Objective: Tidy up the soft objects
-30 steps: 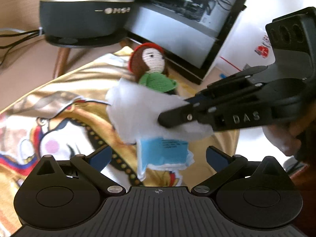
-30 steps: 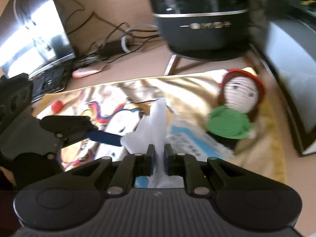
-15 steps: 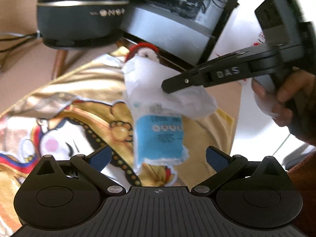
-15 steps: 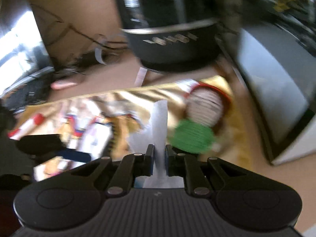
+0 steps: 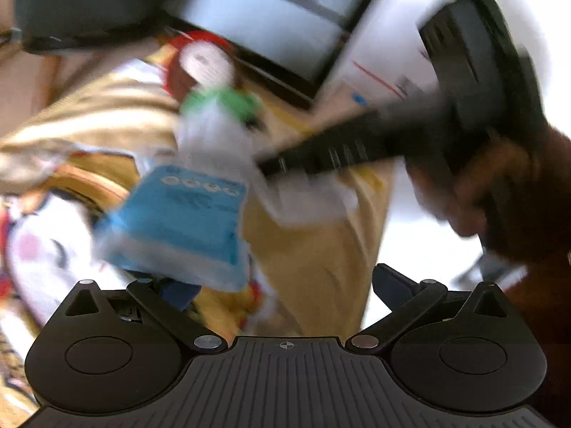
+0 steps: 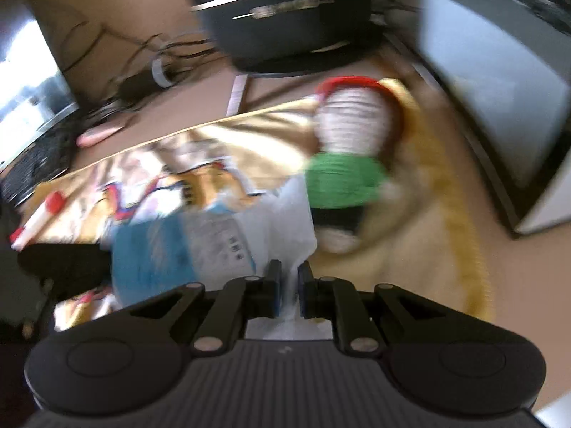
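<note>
On my left wrist view, blurred, my left gripper (image 5: 282,285) stands wide open with nothing between its fingers. Ahead I count one blue-and-white soft packet (image 5: 178,221), lifted over the golden printed cloth (image 5: 314,256), one crochet doll (image 5: 210,82) behind it, and my right gripper (image 5: 266,167) pinching the packet's white end.

On my right wrist view, the right gripper (image 6: 288,285) is closed tight on that packet's (image 6: 185,253) white edge. One doll (image 6: 349,149) lies just beyond on the cloth (image 6: 428,242).
</note>
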A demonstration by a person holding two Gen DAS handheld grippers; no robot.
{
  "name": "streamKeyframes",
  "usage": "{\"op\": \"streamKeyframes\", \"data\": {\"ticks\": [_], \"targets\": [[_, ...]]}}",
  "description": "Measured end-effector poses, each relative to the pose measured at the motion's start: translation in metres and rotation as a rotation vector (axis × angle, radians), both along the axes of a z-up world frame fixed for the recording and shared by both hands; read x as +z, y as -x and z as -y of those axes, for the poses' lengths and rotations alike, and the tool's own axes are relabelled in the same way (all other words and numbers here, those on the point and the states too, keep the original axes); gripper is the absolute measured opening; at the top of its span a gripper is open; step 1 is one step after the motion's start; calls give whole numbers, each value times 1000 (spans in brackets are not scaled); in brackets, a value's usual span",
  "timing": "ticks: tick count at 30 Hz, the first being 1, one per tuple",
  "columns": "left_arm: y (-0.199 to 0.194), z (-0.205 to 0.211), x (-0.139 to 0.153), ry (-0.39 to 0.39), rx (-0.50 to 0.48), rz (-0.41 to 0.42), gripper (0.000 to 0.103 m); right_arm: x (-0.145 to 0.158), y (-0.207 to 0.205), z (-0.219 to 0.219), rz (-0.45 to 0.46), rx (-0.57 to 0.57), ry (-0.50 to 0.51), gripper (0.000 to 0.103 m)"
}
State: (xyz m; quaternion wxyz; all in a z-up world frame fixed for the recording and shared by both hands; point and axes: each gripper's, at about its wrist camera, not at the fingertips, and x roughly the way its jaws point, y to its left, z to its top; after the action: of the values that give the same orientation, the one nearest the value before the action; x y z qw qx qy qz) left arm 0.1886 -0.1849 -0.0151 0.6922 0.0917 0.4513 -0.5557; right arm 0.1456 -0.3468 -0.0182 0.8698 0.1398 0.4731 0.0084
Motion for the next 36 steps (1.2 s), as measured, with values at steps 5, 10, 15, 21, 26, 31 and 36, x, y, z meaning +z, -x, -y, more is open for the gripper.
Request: {"op": "streamKeyframes", "data": {"ticks": [5, 10, 15, 21, 26, 31, 36], "targets": [[-15, -15, 13, 9, 87, 71, 103, -4, -12, -35, 7, 118, -28, 13], [-21, -15, 8, -31, 114, 81, 103, 7, -13, -24, 15, 102, 15, 13], [-28, -31, 17, -8, 134, 97, 103, 27, -10, 10, 63, 5, 34, 15], [-51, -54, 14, -6, 319, 18, 103, 60, -36, 10, 182, 39, -66, 15], [-51, -57, 15, 14, 311, 5, 103, 47, -72, -33, 145, 194, -18, 15], [-53, -59, 22, 48, 330, 49, 103, 16, -68, -36, 68, 174, 8, 15], [-74, -47, 13, 16, 361, 39, 103, 9, -54, -21, 47, 121, -24, 15]]}}
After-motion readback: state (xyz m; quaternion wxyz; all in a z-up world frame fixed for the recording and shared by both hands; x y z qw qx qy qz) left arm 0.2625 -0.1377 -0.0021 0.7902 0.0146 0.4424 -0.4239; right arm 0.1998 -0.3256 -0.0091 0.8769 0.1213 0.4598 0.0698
